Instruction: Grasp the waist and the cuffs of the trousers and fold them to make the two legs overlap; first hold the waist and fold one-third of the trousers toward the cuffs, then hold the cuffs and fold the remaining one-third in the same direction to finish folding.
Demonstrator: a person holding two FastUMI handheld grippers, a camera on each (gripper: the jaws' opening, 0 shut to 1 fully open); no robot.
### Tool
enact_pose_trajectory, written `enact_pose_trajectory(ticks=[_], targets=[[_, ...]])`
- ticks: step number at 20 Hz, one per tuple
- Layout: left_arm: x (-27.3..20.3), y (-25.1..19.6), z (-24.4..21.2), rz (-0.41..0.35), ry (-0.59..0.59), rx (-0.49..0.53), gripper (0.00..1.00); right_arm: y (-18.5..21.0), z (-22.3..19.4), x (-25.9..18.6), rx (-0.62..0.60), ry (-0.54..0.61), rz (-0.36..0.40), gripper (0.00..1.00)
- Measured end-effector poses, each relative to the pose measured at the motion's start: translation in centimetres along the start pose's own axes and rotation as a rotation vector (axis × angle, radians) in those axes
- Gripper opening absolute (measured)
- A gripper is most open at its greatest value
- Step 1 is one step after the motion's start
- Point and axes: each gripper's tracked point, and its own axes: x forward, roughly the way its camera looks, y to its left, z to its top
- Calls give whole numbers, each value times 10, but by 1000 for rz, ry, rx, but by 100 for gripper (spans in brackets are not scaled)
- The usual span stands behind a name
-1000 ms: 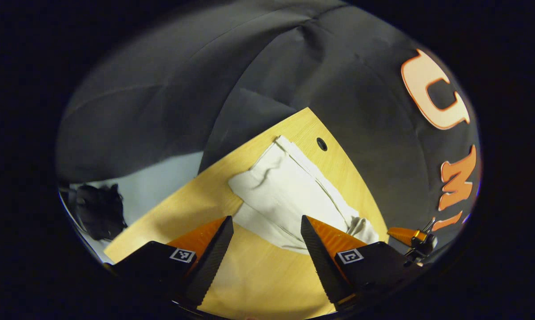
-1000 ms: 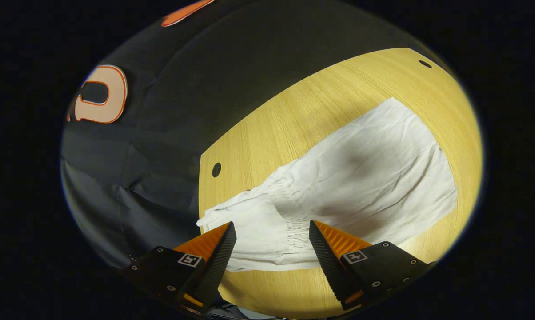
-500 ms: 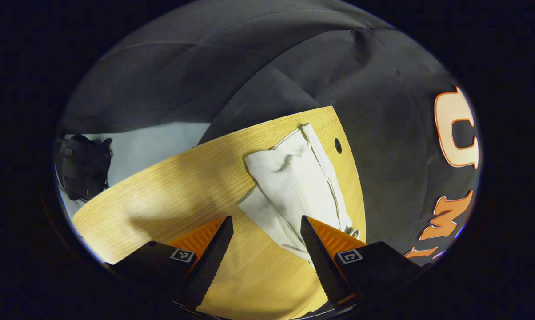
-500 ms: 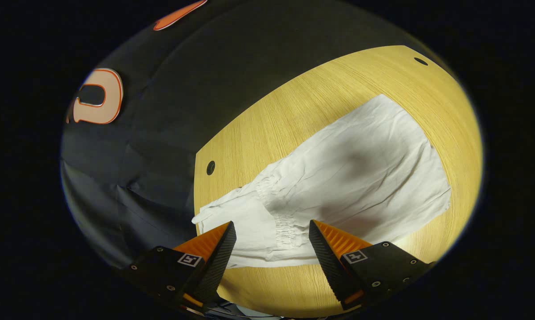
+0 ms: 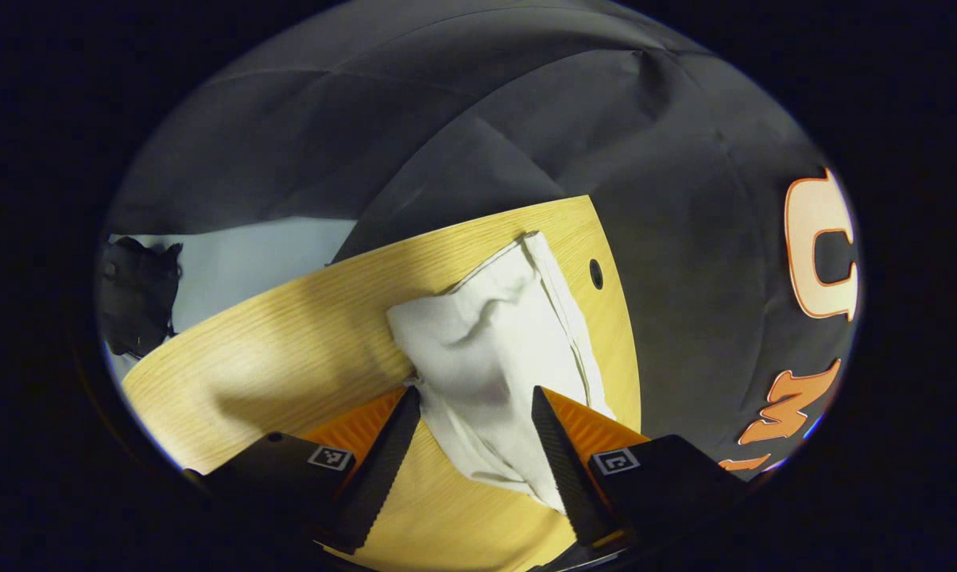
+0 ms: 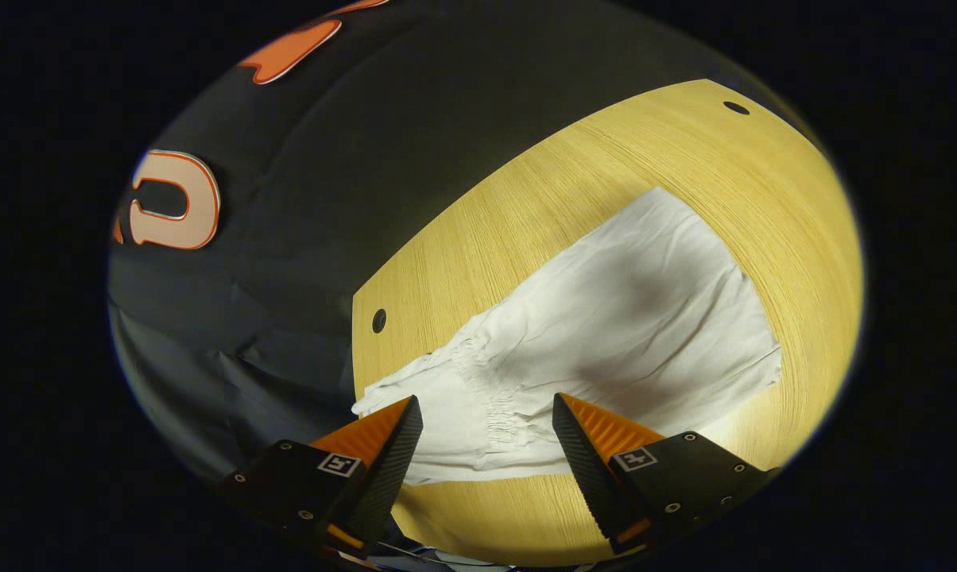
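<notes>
Left gripper view shows the left gripper (image 5: 470, 433) with jaws spread around a raised corner of the white trousers (image 5: 490, 349), cloth between them but not pinched. In the right gripper view the right gripper (image 6: 486, 441) hangs with jaws spread over the gathered waist (image 6: 498, 393), the trousers lying flat on the wooden worktop (image 6: 606, 159) and running toward 2 o'clock. If the left jaws close on a single layer, I judge the legs could slide apart; the waist end lies at the worktop's edge at 8 o'clock and may slip off. No containers are present.
</notes>
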Motion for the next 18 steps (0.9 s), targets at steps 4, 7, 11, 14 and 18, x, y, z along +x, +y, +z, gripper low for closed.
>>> enact_pose_trajectory(ticks=[4,7,11,14,18], targets=[[20,2,7,69,-7,74,53,-20,2,-9,16,-10,-26,99],[30,1,9,89,0,92,12,-38,5,-22,34,-23,-42,99],[19,-21,16,52,-40,209,6,-56,10,-35,58,-47,-52,99],[6,-52,19,27,-71,291,6,-56,10,-43,132,-39,-12,99],[-16,-98,16,-28,-111,364,6,-63,10,-51,129,-37,4,99]])
